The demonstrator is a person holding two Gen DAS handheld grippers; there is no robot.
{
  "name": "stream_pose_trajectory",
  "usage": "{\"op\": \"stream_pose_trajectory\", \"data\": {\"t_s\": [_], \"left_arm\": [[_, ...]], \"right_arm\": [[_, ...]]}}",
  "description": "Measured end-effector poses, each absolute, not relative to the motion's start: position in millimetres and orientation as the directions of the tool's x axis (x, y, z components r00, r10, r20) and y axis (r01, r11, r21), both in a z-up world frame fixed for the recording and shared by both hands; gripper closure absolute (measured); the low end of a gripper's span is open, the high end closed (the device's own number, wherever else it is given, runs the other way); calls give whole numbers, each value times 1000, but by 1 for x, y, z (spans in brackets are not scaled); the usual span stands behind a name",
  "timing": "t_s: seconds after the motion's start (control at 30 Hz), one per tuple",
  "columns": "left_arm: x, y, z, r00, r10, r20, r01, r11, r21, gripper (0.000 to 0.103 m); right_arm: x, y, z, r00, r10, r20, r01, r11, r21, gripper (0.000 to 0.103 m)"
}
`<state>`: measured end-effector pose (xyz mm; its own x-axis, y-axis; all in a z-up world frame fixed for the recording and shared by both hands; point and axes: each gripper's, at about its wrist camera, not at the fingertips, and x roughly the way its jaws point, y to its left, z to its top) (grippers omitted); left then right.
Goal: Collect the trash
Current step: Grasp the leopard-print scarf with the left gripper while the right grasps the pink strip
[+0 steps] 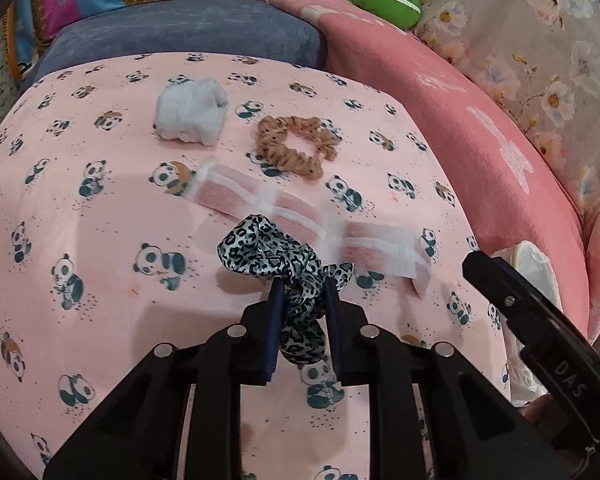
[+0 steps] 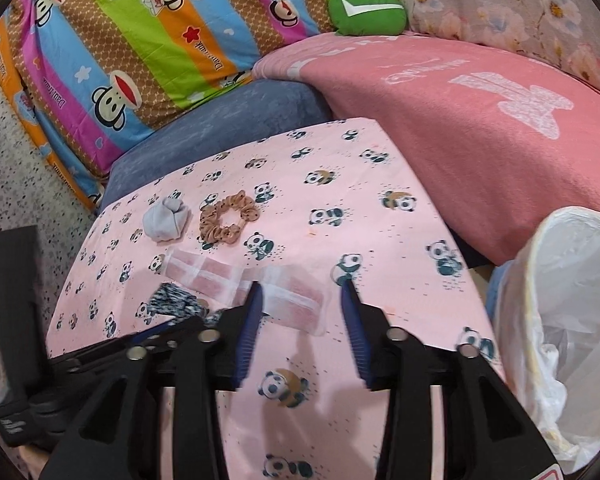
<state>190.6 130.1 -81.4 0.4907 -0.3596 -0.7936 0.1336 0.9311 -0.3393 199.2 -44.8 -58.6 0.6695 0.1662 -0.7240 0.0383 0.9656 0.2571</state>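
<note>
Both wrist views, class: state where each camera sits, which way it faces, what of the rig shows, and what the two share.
Left wrist: on the left claw, facing down at the panda sheet; its fingers pinch the leopard scrunchie; the right claw shows at the right edge.
Right wrist: on the right claw, open over the clear wrapper, bin bag at right.
Shared: brown scrunchie, white sock, wrapper.

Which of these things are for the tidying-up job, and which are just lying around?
For the job:
- black-and-white leopard-print scrunchie, pinched in the left gripper
- clear plastic wrapper strip with pink pads
- bin lined with a white plastic bag
- right gripper, open over the wrapper

Perhaps also trash, hard to say:
- balled-up white sock
- brown dotted scrunchie

Just lying about:
- green plush cushion
- striped monkey-print pillow
</note>
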Motion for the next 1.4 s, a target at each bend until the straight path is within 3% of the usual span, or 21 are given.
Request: {"op": "stream_pose_trajectory", "data": {"t_s": [0.47,0.57,0.63,0.8,1.4], "left_arm": [[208,167,-81,527,-310,-791,79,945,-318,83],[209,166,-81,525,-311,-792,81,945,-317,83],[208,164,-81,523,-309,-794,81,946,-314,83],[202,157,-71,532,-314,-786,102,946,-308,83],[153,73,30,655,-352,-669,296,934,-201,83]], "right_arm": [[242,-12,-106,601,155,-784,46,973,227,46],[243,-7,-109,597,142,-790,32,979,200,63],[244,-6,-111,588,148,-796,21,980,198,84],[238,-7,-104,593,162,-789,20,976,216,88],[161,-60,38,823,146,-549,8,963,268,88]]}}
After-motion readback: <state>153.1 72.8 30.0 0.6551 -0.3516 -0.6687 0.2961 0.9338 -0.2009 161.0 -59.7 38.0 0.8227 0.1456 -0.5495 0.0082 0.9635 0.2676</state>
